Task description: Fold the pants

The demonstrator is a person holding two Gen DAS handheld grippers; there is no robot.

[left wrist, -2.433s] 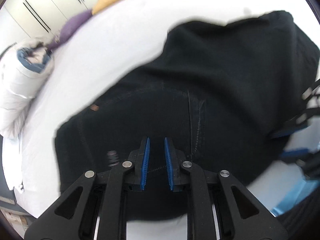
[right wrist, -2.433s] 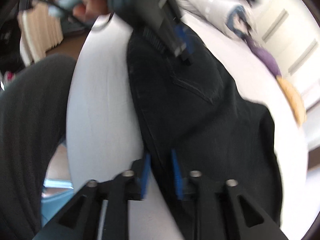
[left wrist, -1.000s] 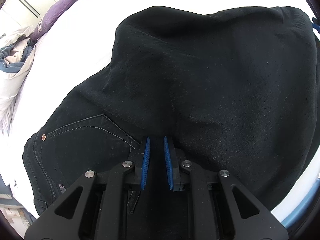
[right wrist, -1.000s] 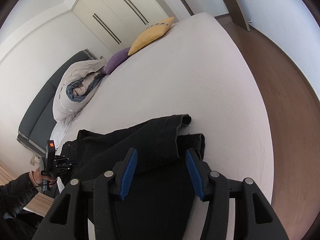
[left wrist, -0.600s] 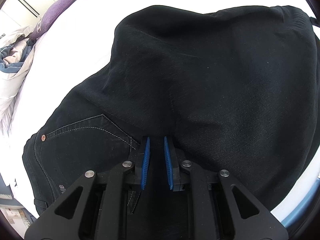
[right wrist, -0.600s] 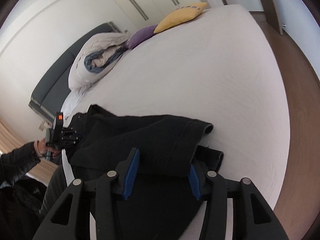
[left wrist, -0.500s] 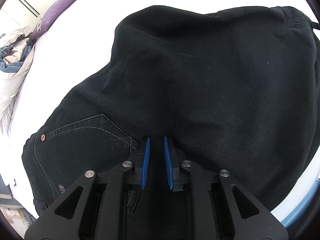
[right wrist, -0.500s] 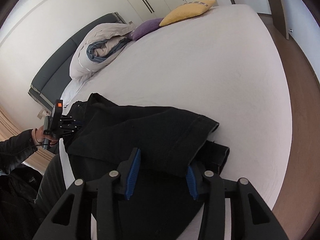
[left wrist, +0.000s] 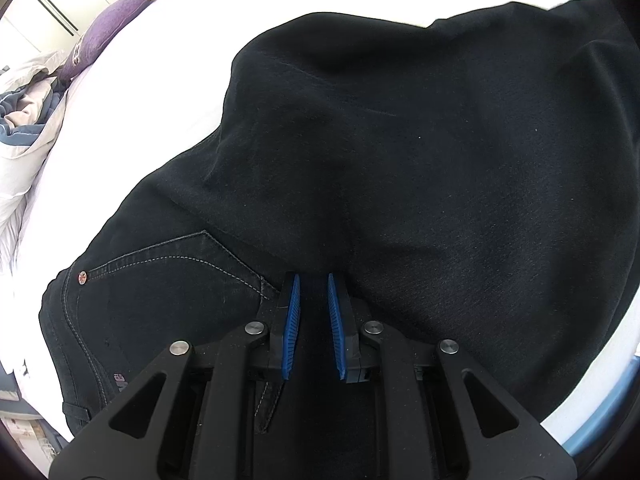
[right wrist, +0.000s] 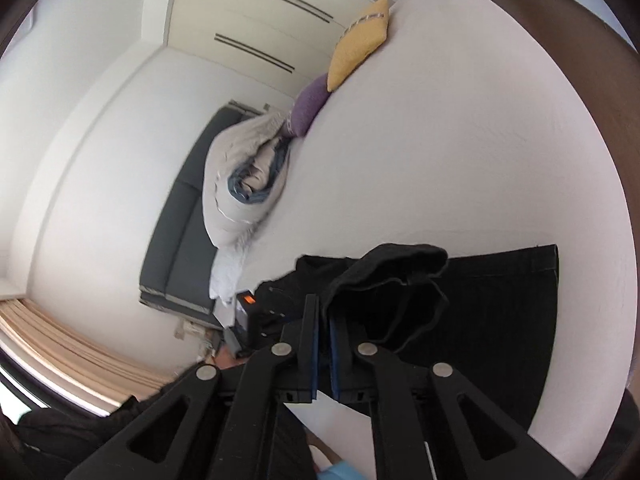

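The black pants (left wrist: 400, 168) lie on a white bed (left wrist: 168, 64), folded over so the legs cover the seat; a back pocket with pale stitching (left wrist: 168, 276) shows at the left. My left gripper (left wrist: 311, 284) rests low on the pants at the fold edge, blue pads a narrow gap apart with dark cloth between them. In the right wrist view my right gripper (right wrist: 323, 320) is shut on the hem end of the pants (right wrist: 392, 276) and holds it lifted above the flat layer (right wrist: 500, 300). The left gripper's body (right wrist: 252, 312) shows beyond it.
A rolled white and blue duvet (right wrist: 244, 176), a purple cushion (right wrist: 308, 108) and a yellow cushion (right wrist: 358, 52) lie along the bed's far side. A dark headboard (right wrist: 180, 224) and white wardrobe doors (right wrist: 260, 12) stand behind. Brown floor (right wrist: 600, 40) borders the bed.
My right gripper has closed from wide open onto the pant hem, rolled to the side and lifted the cloth. My left gripper has not moved.
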